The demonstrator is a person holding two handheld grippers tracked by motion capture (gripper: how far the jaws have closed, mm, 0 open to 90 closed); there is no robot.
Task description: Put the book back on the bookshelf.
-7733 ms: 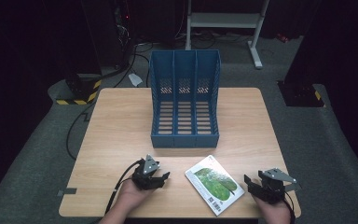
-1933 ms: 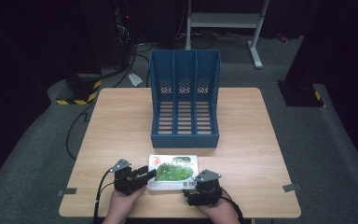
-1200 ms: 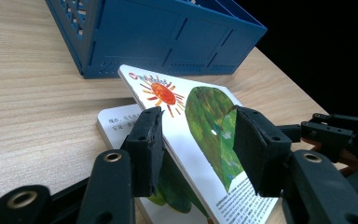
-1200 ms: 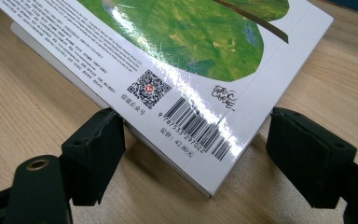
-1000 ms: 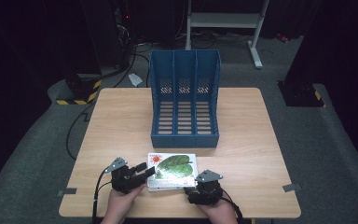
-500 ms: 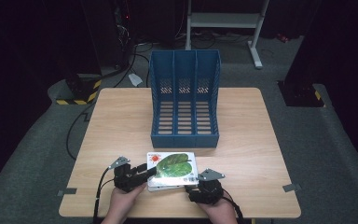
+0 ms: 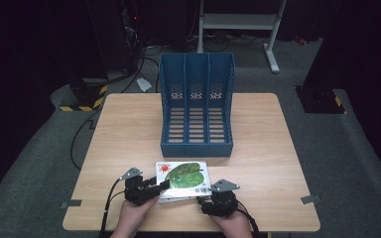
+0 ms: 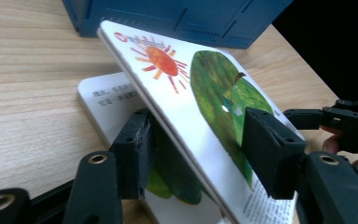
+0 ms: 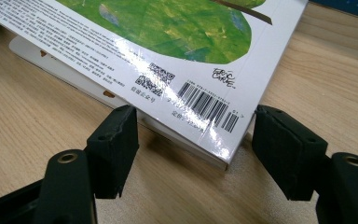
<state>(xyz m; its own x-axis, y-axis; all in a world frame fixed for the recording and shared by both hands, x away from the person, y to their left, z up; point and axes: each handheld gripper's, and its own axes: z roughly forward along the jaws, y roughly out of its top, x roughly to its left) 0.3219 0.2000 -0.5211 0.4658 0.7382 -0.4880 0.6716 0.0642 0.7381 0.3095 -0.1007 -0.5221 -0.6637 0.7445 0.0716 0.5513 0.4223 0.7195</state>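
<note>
A picture book (image 7: 183, 174) with a green leaf and a red sun on its cover lies near the table's front edge, before a blue three-slot file rack (image 7: 196, 106). Its cover (image 8: 205, 88) is raised at a slant above the white pages (image 8: 105, 100). My left gripper (image 8: 196, 140) is open, one jaw under the cover and one over it; its jaws have just been closing. My right gripper (image 9: 196, 135) stands open around the barcode corner (image 9: 209, 116), its pads apart from the book, after narrowing a little. From above, the left gripper (image 7: 159, 186) and right gripper (image 7: 206, 196) flank the book's near edge.
The wooden table (image 7: 129, 129) has bare room on both sides of the rack (image 8: 182, 23) and book. Cables trail off the table's left side. The right gripper's black jaws (image 8: 349, 121) show at the far right of the left gripper view.
Several seconds back the book lay slantwise between two separated hands; now it sits square with both grippers at its near edge. Over the last second the book's near edge shifted only slightly.
</note>
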